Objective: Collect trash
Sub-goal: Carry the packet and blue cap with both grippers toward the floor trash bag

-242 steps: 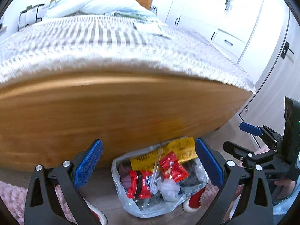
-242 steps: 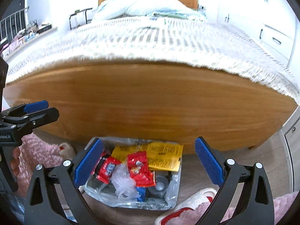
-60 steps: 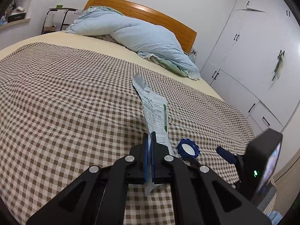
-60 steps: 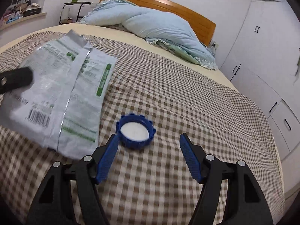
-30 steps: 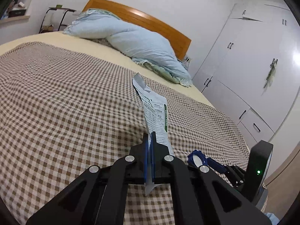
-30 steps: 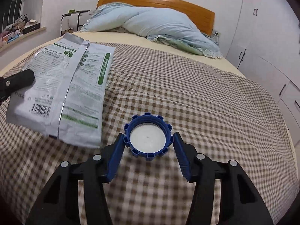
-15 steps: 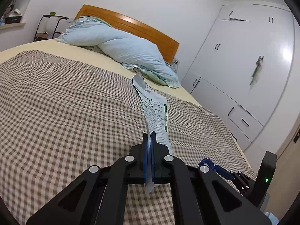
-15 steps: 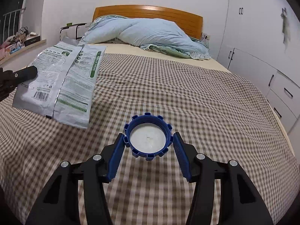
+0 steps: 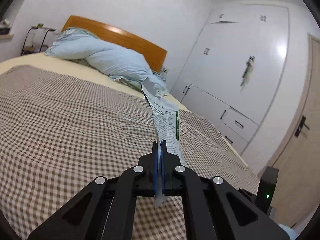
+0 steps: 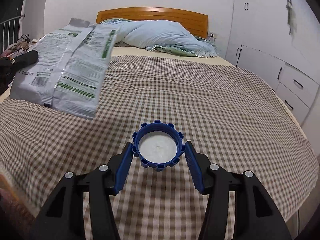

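While our left gripper [image 9: 159, 156] has its jaws pressed fully together on the lower edge of a silver-white food packet [image 9: 166, 124], our right gripper [image 10: 158, 154] has its jaws about half open and clamped on the sides of a blue bottle cap [image 10: 158, 147].

From the left wrist view we see the packet edge-on, a thin strip rising away from the jaws above the checked bedspread [image 9: 60, 130], with a corner of it poking out below the blue pads. That view also shows the tall white wardrobe [image 9: 240, 70], a door at the right edge, and the dark body of the right tool low at the right, but not the cap.

From the right wrist view we see the packet [image 10: 66, 66] broadside, its printed back with green stripes and a barcode, held up at the left above the bed, and one black finger of the left gripper at its left edge. The cap sits between the blue pads, its open side with the white liner facing the camera, clear of the bedspread [image 10: 200, 100]. A pale blue quilt [image 10: 160, 36] lies bunched against the wooden headboard [image 10: 152, 14].
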`<act>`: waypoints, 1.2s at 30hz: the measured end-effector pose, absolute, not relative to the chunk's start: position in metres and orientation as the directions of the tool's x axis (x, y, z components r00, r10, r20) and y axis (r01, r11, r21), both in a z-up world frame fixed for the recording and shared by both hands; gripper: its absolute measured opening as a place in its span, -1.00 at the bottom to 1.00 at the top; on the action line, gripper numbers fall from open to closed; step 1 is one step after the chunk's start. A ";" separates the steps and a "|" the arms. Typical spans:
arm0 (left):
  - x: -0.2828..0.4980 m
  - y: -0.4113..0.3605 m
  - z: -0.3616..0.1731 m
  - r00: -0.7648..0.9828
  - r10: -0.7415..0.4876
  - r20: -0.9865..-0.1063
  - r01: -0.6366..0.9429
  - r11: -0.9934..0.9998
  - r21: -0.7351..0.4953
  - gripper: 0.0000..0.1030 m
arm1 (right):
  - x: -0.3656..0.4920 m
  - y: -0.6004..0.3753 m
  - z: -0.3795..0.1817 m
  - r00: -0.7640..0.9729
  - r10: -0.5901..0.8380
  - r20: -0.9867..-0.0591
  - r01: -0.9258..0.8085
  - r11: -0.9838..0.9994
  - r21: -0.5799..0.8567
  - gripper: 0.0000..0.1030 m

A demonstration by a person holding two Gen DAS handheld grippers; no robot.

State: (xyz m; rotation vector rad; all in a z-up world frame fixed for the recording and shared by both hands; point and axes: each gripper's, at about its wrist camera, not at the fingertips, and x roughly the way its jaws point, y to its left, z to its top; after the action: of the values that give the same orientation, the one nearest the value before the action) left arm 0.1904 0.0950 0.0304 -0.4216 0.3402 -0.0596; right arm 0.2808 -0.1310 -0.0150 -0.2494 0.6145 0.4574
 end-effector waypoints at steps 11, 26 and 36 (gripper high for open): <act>0.141 0.055 0.017 0.923 -0.190 -0.333 0.047 0.918 -0.394 -1.00 | 0.222 -0.151 -0.018 0.722 0.338 -0.604 -0.489 0.867 -0.098 0.01; 0.072 0.031 0.009 0.915 -0.194 -0.353 0.052 0.926 -0.375 -1.00 | 0.152 -0.178 -0.015 0.723 0.366 -0.585 -0.497 0.865 -0.074 0.01; 0.037 0.016 0.001 0.887 -0.228 -0.401 0.074 0.928 -0.365 -1.00 | 0.120 -0.192 -0.016 0.723 0.384 -0.575 -0.514 0.855 -0.075 0.01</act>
State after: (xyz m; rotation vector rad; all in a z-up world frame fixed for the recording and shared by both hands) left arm 0.0365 0.0156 0.0009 -0.3497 0.4548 -0.1602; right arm 0.1202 -0.1919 -0.0159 -0.2372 0.5786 0.5005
